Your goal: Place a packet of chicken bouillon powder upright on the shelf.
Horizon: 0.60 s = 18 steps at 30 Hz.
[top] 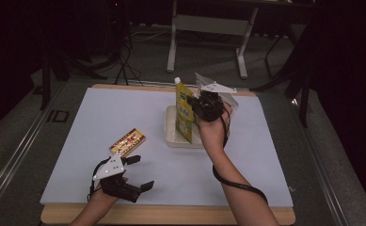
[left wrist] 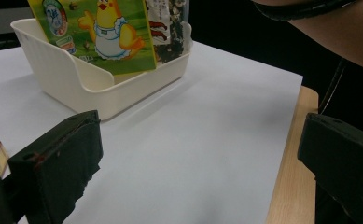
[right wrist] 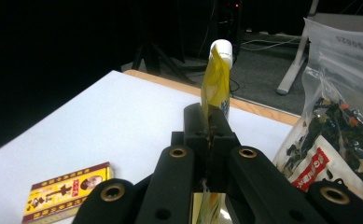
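Over the cream tray (top: 171,136) near the centre of the white table (top: 100,122), the right gripper (top: 203,107) has its jaws clamped together on the edge of a yellow-green spouted pouch (top: 184,113). In the high view the pouch stands upright with its lower end inside the tray, its white cap at 12 o'clock, and the gripper holds it from the 3 o'clock side. The right gripper view shows the thin yellow pouch edge (right wrist: 215,88) pinched between the two black pads, the white cap (right wrist: 222,50) rising above them. A clear bag of dark dried food (right wrist: 338,121) sits just beside the pouch, at 3 o'clock in that view, also in the tray.

At 7 o'clock from the tray, near the table's front edge, the left gripper (top: 140,172) rests low with its jaws wide apart and nothing between them. The left gripper view shows bare table between the two black jaws, with the tray (left wrist: 76,79) beyond at 11 o'clock. A small red-and-yellow box (top: 127,141) lies flat on the table just beyond the left gripper, well apart from the tray.
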### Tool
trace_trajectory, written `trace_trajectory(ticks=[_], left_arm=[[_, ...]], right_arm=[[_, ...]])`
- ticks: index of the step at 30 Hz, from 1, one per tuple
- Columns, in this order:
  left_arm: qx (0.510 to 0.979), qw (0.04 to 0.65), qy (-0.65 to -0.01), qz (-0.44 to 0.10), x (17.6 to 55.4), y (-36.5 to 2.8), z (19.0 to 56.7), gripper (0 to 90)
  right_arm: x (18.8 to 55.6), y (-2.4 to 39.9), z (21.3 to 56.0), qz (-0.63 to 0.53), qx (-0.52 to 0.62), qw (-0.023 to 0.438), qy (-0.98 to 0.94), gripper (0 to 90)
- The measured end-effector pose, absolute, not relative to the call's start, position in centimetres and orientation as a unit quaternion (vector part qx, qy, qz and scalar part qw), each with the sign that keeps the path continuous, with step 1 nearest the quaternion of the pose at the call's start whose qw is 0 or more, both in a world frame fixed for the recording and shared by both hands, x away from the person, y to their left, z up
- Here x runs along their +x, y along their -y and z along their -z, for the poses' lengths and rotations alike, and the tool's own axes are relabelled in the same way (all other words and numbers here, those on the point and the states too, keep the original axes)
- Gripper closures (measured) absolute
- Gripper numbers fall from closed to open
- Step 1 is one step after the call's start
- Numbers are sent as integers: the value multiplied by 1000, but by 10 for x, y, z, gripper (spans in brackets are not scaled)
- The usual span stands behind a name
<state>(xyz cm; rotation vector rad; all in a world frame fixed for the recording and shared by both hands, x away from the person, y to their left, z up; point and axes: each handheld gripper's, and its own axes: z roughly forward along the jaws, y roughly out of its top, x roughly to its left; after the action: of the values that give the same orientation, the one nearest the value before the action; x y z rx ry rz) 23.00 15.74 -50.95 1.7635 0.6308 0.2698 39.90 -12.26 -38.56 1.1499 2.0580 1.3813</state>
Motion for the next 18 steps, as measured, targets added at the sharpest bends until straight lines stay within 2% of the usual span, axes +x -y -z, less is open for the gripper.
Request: trace_trajectory(ticks=[18], left_arm=[[758, 583, -269, -116, 230, -157, 510, 0]], right_arm=[[395, 123, 391, -498, 387, 215, -745, 900]])
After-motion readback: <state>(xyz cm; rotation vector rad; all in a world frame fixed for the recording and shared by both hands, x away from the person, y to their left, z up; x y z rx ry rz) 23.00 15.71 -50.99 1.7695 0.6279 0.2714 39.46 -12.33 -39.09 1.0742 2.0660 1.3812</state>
